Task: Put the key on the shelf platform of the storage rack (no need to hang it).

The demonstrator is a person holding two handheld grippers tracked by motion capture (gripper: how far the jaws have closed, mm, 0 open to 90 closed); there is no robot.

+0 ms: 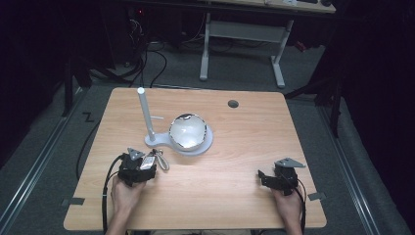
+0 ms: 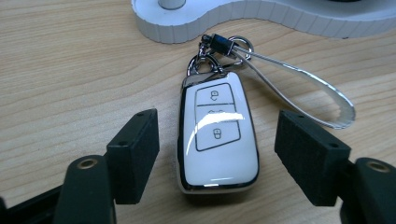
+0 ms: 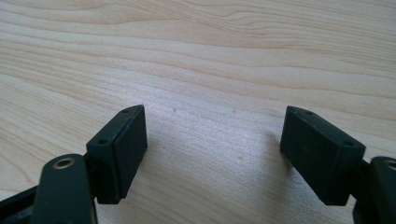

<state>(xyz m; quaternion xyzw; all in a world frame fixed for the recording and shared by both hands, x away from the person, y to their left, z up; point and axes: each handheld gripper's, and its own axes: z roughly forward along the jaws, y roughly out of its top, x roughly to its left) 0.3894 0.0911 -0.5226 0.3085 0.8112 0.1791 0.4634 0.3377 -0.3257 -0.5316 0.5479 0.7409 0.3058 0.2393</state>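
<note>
From the high view, the left gripper (image 1: 139,167) sits at the near-left of the table (image 1: 244,147), with the key fob (image 1: 148,163) right at its jaws and a white stand (image 1: 182,142) carrying a shiny bowl (image 1: 187,130) just beyond. The right gripper (image 1: 274,177) rests well apart, on bare wood.

In the left gripper view, the jaws stand apart with the key fob (image 2: 217,133) lying flat between them, touching neither; its long axis runs straight ahead from the jaws, key ring (image 2: 219,51) and strap loop (image 2: 322,93) at the far end, near the stand's base (image 2: 261,21). A squeeze would likely meet its long sides.

In the right gripper view, the jaws stand apart over bare table (image 3: 196,56).
</note>
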